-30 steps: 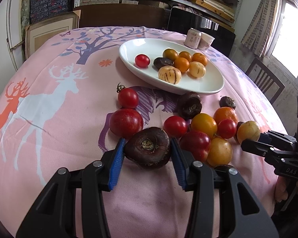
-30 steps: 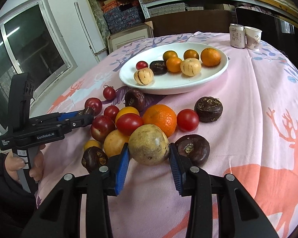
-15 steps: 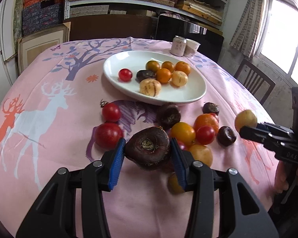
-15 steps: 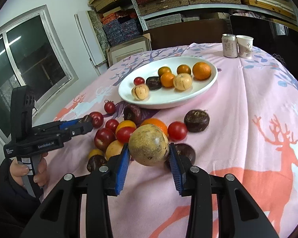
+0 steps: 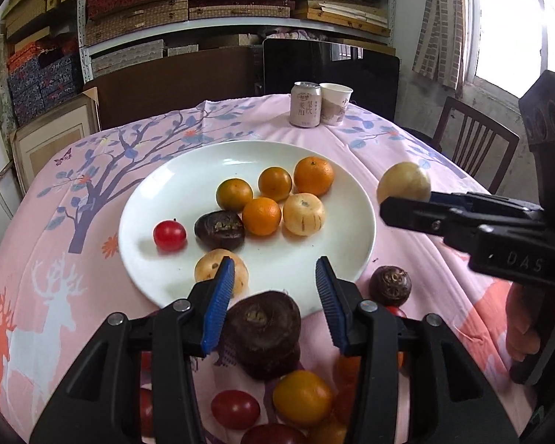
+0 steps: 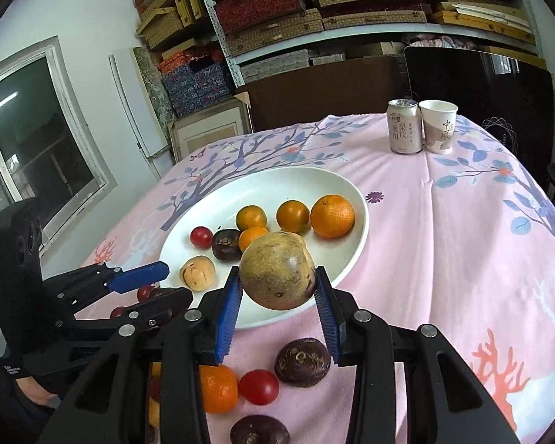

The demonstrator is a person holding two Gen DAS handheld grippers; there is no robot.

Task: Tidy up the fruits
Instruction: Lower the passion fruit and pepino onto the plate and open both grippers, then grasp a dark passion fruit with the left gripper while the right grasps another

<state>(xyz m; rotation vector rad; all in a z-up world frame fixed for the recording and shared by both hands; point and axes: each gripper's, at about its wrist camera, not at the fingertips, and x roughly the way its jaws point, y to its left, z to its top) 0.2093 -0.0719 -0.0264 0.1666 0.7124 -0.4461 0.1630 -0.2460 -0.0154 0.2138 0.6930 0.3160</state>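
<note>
Within the last second both tools have been carried away from the heap of fruit and up to the near rim of the white plate (image 5: 188, 170), which means that the picking-up is done and the setting-down is judged to be the step in hand. On the left, the left gripper (image 5: 274, 264) is held over the plate's near edge, and its fingers are spaced as they were a second ago. The dark wrinkled fruit (image 5: 262, 320) is now seen lower between them than before, against the left pad, with a gap showing at the right pad, so whether it is truly clamped cannot be told. In the middle, eight fruits are already gathered on the plate. On the right, the pale round fruit (image 6: 273, 259) is gripped on both sides by the fingers of the right gripper (image 6: 277, 272) and has been lifted clear of the surface (image 6: 444, 222) to hang above the plate's near rim. Several leftover fruits (image 6: 302, 356) are still left on the cloth beneath, so more trips are expected.
</note>
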